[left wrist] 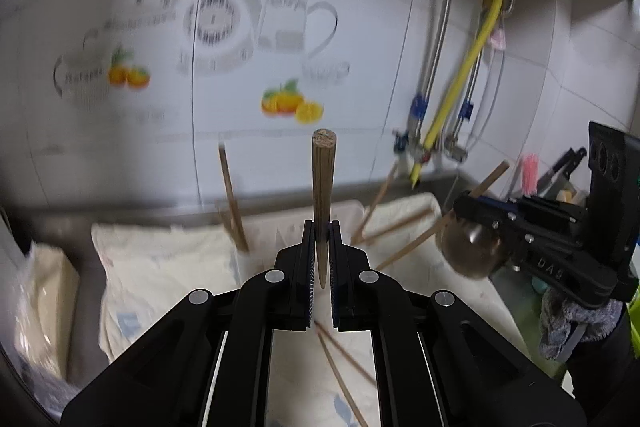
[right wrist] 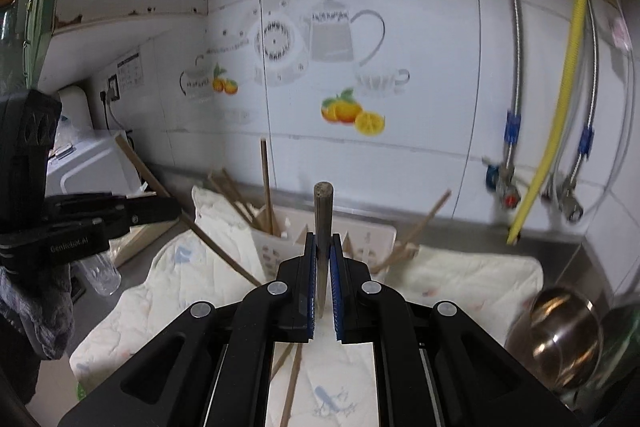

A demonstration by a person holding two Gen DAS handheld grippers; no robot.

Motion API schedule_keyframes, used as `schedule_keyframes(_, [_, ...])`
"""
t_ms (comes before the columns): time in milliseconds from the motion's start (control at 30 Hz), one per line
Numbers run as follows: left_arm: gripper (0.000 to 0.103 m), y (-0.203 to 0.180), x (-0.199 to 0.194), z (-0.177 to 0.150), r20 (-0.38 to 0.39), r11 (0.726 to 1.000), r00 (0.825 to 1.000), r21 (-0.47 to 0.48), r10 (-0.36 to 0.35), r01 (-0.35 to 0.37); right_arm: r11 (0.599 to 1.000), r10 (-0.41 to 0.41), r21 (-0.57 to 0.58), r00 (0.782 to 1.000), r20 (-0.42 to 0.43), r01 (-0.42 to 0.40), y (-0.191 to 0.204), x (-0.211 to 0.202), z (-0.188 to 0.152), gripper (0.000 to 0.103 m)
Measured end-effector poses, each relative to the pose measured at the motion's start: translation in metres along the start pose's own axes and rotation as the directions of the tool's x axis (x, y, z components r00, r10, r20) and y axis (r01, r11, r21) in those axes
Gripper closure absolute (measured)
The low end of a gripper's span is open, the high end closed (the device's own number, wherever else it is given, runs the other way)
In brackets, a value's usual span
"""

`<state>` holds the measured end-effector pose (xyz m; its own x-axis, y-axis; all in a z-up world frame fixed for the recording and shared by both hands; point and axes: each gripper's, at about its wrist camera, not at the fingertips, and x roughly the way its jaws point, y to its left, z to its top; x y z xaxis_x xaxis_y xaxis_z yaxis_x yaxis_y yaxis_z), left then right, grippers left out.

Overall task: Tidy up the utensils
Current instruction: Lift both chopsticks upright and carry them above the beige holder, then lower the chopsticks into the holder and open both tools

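Observation:
My left gripper [left wrist: 321,227] is shut on a wooden chopstick [left wrist: 323,187] that points forward and up. My right gripper [right wrist: 323,241] is shut on another wooden chopstick [right wrist: 322,219], also pointing forward. Both hang above a white cloth [right wrist: 168,279] on the counter. A pale plastic utensil holder [right wrist: 360,239] stands just beyond the right gripper with several chopsticks [right wrist: 266,187] leaning in it. More chopsticks [left wrist: 232,199] stick up ahead in the left wrist view. Loose chopsticks [right wrist: 294,383] lie on the cloth below. The right gripper also shows at the right of the left wrist view [left wrist: 464,205].
A steel bowl [right wrist: 560,331] sits at the right. A white tiled wall [right wrist: 360,67] with hoses and a yellow pipe [right wrist: 560,107] rises behind. A clear glass [right wrist: 102,275] and a white appliance [right wrist: 92,167] stand at the left. A knife rack [left wrist: 560,171] stands at the far right.

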<state>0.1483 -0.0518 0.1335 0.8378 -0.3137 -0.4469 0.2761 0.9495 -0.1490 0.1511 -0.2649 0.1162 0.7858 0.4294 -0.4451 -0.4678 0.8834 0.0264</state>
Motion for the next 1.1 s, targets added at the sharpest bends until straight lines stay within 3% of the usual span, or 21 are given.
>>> schedule_keyframes(100, [0.098, 0.0, 0.0, 0.022, 0.043, 1.0, 0.999, 0.018, 0.018, -0.019, 1.0, -0.009, -0.012, 1.0, 0.018, 0.01, -0.002, -0.001, 0.018, 0.097])
schedule_keyframes(167, [0.098, 0.004, 0.006, 0.035, 0.068, 0.997, 0.995, 0.034, 0.07, -0.073, 1.0, -0.02, -0.012, 0.999, 0.027, 0.02, -0.006, 0.002, 0.029, 0.097])
schedule_keyframes(267, [0.098, 0.018, 0.02, 0.041, 0.05, 0.996, 0.995, 0.01, 0.089, -0.089, 0.999, -0.037, 0.002, 0.998, 0.042, 0.037, -0.011, 0.008, 0.04, 0.097])
schedule_keyframes(367, [0.098, 0.029, 0.039, 0.04, 0.026, 0.992, 0.992, 0.002, 0.127, -0.127, 0.997, -0.071, 0.007, 0.996, 0.06, 0.071, -0.017, 0.016, 0.048, 0.097])
schedule_keyframes(600, [0.098, 0.044, 0.074, 0.022, -0.049, 0.991, 0.99, -0.013, 0.132, -0.133, 0.995, -0.088, 0.042, 0.994, 0.063, 0.086, -0.029, 0.045, 0.05, 0.097])
schedule_keyframes(933, [0.098, 0.046, 0.09, 0.013, -0.093, 0.989, 0.984, 0.019, 0.15, -0.149, 0.989, -0.123, 0.098, 0.985, 0.125, 0.111, -0.037, 0.065, 0.066, 0.097])
schedule_keyframes(1100, [0.097, 0.048, 0.09, 0.014, -0.097, 0.991, 0.986, 0.015, 0.137, -0.137, 0.987, -0.099, 0.134, 0.993, 0.069, 0.09, -0.042, 0.09, 0.053, 0.097])
